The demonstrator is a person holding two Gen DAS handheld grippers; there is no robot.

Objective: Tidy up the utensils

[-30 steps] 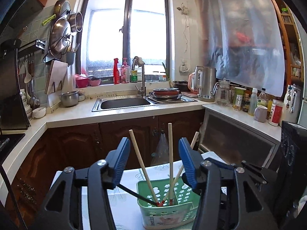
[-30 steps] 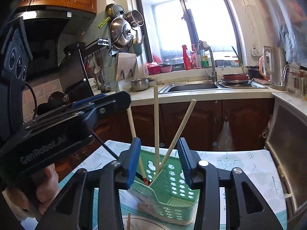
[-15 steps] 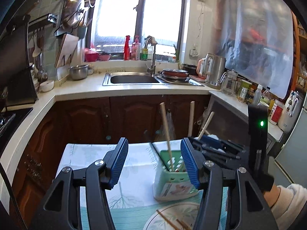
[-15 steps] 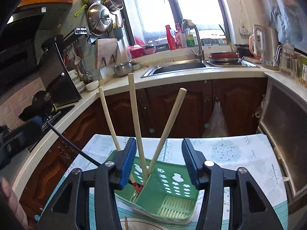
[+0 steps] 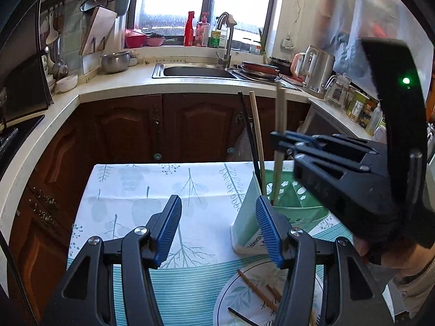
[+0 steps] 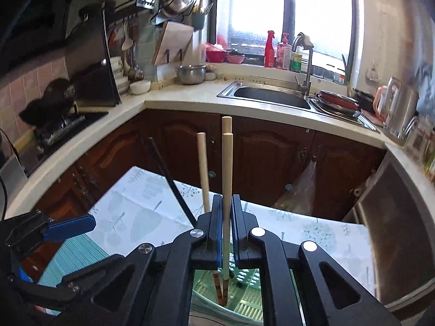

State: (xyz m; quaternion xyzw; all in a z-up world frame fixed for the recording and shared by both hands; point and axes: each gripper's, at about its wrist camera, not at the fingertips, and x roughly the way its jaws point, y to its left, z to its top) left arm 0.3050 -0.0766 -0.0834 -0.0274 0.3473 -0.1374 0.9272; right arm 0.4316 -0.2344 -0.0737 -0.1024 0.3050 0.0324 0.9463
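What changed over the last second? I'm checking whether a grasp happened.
The right gripper went from open to shut on a pale chopstick standing in the green utensil basket. The left gripper drew back, staying open and empty. Chopsticks on the plate remain.

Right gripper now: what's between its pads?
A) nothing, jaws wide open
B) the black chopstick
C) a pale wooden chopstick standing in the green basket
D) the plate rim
C: the right gripper is shut on a pale wooden chopstick whose lower end stands in the green basket; the black chopstick leans free to the left.
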